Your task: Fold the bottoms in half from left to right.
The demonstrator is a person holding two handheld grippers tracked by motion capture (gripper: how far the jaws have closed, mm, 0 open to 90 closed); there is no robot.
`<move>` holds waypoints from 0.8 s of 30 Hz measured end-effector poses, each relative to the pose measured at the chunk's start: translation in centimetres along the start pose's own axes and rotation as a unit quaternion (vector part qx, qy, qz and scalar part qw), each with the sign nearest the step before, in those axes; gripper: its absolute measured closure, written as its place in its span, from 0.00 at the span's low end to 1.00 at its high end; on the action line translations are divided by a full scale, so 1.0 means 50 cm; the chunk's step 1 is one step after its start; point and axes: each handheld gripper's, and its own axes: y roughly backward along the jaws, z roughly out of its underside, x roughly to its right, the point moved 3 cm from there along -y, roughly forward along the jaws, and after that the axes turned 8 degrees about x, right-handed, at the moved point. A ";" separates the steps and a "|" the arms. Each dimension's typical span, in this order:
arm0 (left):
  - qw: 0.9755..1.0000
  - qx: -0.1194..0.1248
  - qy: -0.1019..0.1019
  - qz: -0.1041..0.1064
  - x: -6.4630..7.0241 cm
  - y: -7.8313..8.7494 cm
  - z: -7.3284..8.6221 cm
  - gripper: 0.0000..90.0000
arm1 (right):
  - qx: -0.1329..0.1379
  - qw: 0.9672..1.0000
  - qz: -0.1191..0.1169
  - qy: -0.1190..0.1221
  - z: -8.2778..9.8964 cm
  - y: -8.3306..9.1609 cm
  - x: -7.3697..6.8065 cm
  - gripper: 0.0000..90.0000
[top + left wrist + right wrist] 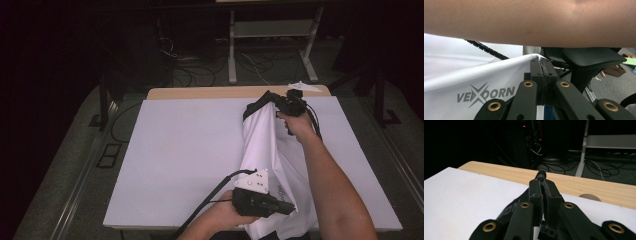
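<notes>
partly hidden under the forearm, the white shirt [262, 150] runs lengthwise from the desk's [175, 150] near edge toward its far right corner; left gripper [285, 207] and right gripper [280, 106] each clamp its ends.

White table cover [190, 150], wooden table edge [200, 93], floor cables [195, 67], metal shelf frame [272, 30]
</notes>
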 end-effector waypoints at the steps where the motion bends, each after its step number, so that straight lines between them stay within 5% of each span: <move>1: 1.000 -0.001 0.000 0.002 0.000 -0.003 -0.001 0.99 | 0.000 1.000 0.002 0.000 0.002 0.003 0.006 0.94; 9: 1.000 -0.002 -0.002 0.006 -0.002 -0.016 -0.006 0.99 | 0.000 1.000 0.009 -0.004 0.004 0.015 0.025 0.94; 10: 1.000 -0.004 -0.004 0.016 -0.005 -0.041 -0.013 0.99 | 0.000 1.000 0.009 -0.004 0.004 0.015 0.025 0.94; 11: 1.000 -0.004 -0.002 0.018 -0.006 -0.052 -0.014 0.99 | 0.001 1.000 0.019 -0.013 0.010 0.031 0.054 0.94; 24: 1.000 -0.008 0.013 0.021 -0.025 -0.091 -0.004 0.99 | -0.002 0.998 0.050 -0.023 0.042 0.049 0.105 0.94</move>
